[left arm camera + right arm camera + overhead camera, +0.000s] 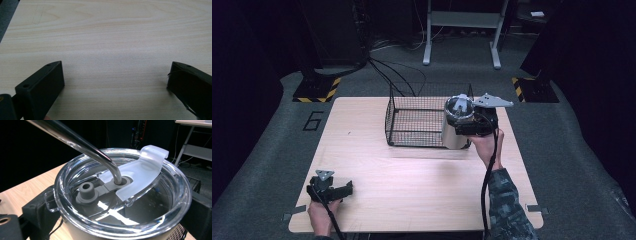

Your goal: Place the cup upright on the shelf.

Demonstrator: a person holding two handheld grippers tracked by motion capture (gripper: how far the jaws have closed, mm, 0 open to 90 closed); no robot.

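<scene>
Steel tumbler [455, 126] upright, lid up, right gripper [472, 125] clamping it

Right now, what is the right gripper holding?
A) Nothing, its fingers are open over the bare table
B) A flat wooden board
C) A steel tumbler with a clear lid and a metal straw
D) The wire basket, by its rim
C: the right gripper is shut on the tumbler, whose clear lid and metal straw fill its own view, beside the wire basket.

Wire basket [412, 120] hogs the far middle of the bench [412, 190]; everything nearer than it is wide open.
</scene>
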